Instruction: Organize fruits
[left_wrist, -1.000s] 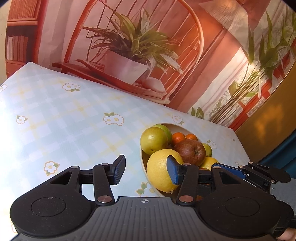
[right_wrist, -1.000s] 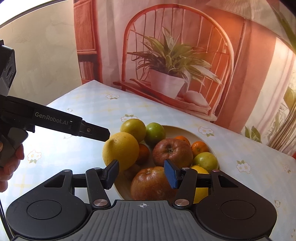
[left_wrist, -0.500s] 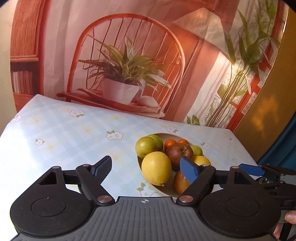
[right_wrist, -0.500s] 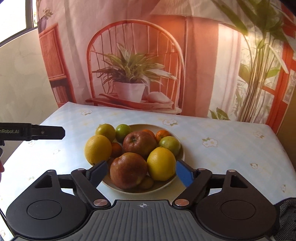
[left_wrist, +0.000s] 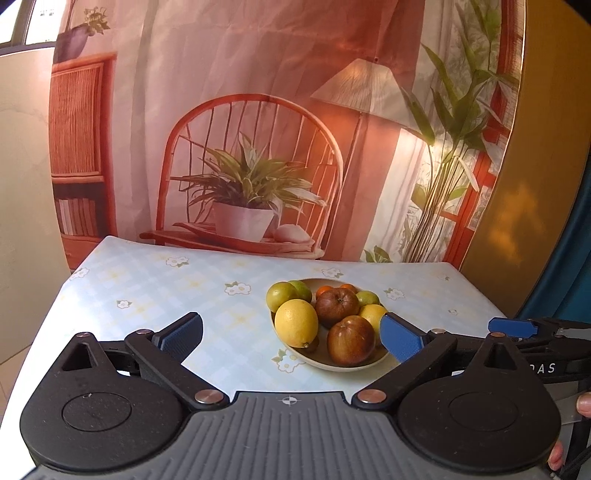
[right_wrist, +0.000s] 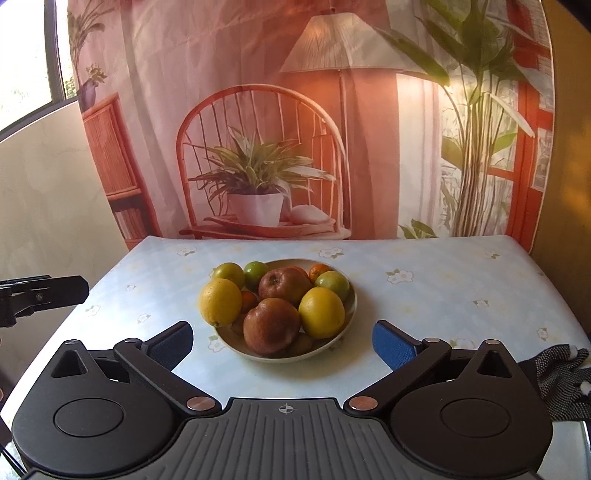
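Nearest me, my left tool (left_wrist: 291, 334) and my right tool (right_wrist: 282, 341) both stand spread as wide as they go; their jaws have just been opening, and nothing sits between the pads of either. Both hang short of the fruit, above the near part of the desk (right_wrist: 443, 288) with its pale blue checked, flower-printed cloth.

Past them, every fruit I can see is piled in the shallow cream round bowl (right_wrist: 347, 314) in the middle of the desk: two brown-red apples (right_wrist: 271, 326), two big yellow lemons (right_wrist: 220, 301), some green citrus (right_wrist: 256, 271) and small orange mandarins (right_wrist: 317, 271) at the back. No fruit lies loose on the cloth, so I judge the gathering done and little or nothing left, unless a sorting is still wanted.

The low fruits under the pile are mostly covered, so I cannot count them. In the left view my right tool's tip is cut off at the edge. Behind it all hangs a printed backdrop of a chair and potted plant (right_wrist: 258, 177).
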